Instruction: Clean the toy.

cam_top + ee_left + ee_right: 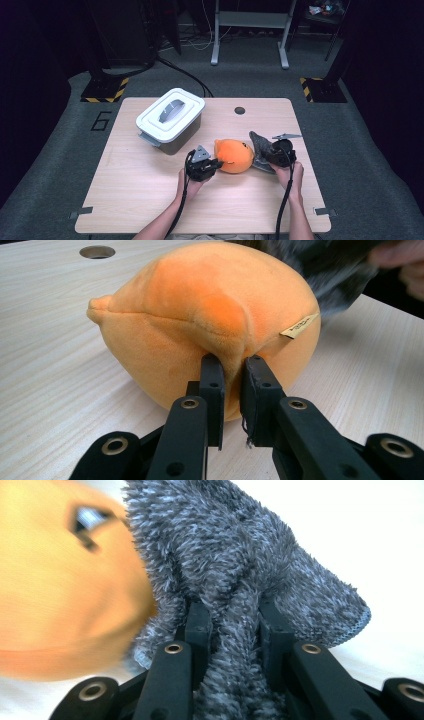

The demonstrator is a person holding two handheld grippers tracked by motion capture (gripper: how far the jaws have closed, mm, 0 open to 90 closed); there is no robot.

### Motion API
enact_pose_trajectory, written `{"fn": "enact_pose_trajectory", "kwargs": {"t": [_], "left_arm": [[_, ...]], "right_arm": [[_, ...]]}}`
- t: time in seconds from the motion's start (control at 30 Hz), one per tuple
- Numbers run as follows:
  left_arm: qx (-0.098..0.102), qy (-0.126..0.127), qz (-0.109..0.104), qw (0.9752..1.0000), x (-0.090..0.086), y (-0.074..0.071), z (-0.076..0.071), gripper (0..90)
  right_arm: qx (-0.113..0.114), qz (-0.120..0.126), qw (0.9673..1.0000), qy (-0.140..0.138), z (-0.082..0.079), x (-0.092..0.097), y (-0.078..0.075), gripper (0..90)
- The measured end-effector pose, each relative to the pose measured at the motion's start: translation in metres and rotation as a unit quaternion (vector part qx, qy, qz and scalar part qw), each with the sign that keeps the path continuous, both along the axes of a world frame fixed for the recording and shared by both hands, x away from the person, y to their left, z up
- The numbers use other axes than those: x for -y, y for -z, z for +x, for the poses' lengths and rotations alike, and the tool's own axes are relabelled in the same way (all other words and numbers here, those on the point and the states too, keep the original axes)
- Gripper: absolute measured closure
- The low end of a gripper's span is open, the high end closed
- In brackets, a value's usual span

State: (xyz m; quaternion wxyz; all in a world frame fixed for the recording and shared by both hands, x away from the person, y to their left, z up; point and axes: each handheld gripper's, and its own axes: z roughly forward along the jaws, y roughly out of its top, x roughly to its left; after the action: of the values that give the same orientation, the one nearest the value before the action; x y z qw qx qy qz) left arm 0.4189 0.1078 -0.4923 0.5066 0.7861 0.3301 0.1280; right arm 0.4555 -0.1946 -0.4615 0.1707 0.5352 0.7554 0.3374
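Observation:
An orange plush toy [234,155] lies on the wooden table [140,200], right of centre. My left gripper [216,163] is at its left side, shut on a fold of the orange plush toy [200,315] pinched between the two pads. A fuzzy grey cloth [260,148] rests against the toy's right side. My right gripper [269,154] is shut on a bunch of that grey cloth [235,580], which fills the gap between its jaws, with the orange toy [60,580] close at the left.
A grey bin with a white lid [170,119] stands at the back left of the table. A round cable hole [239,110] sits near the far edge. Bare tabletop lies at the front left.

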Motion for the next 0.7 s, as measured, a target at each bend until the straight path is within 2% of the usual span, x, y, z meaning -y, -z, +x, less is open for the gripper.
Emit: {"fn": "enact_pose_trajectory", "kwargs": {"t": [0.13,0.17,0.2,0.33,0.43,0.53,0.57,0.6,0.63,0.7], "left_arm": [[-0.003,0.002,0.000,1.0000,0.000,0.000,0.000,80.7],[-0.002,-0.001,-0.002,1.0000,0.000,0.000,-0.001,80.7],[0.000,-0.001,0.000,1.0000,0.000,0.000,0.000,80.7],[0.001,0.001,0.004,1.0000,-0.001,0.001,0.000,80.6],[0.002,0.004,0.005,1.0000,-0.001,0.001,0.000,80.7],[0.001,0.004,0.005,1.0000,0.000,0.001,-0.001,80.6],[-0.003,0.006,0.004,1.0000,0.000,0.001,-0.001,80.7],[0.005,0.002,0.006,1.0000,0.000,0.001,-0.001,80.7],[0.003,0.001,0.006,1.0000,0.001,0.002,-0.002,80.8],[0.003,0.005,0.011,0.9999,-0.001,0.002,-0.001,80.8]], "right_arm": [[0.028,0.001,0.9993,-0.025,-0.011,-0.008,-0.029,71.4],[0.041,-0.006,0.9983,-0.042,-0.013,-0.013,-0.036,71.4],[0.041,-0.005,0.9981,-0.046,-0.016,-0.018,-0.041,71.4],[0.051,-0.008,0.9944,-0.092,-0.022,-0.046,-0.054,71.2],[0.049,0.005,0.9908,-0.126,-0.022,-0.065,-0.058,71.2],[0.046,-0.004,0.9879,-0.148,-0.020,-0.082,-0.057,71.2],[0.045,-0.007,0.9871,-0.153,-0.019,-0.087,-0.056,71.2],[0.043,-0.013,0.9867,-0.157,-0.019,-0.092,-0.054,71.2],[0.042,-0.024,0.9860,-0.160,-0.018,-0.096,-0.051,71.1],[0.040,-0.026,0.9870,-0.153,-0.017,-0.101,-0.046,71.2]]}}
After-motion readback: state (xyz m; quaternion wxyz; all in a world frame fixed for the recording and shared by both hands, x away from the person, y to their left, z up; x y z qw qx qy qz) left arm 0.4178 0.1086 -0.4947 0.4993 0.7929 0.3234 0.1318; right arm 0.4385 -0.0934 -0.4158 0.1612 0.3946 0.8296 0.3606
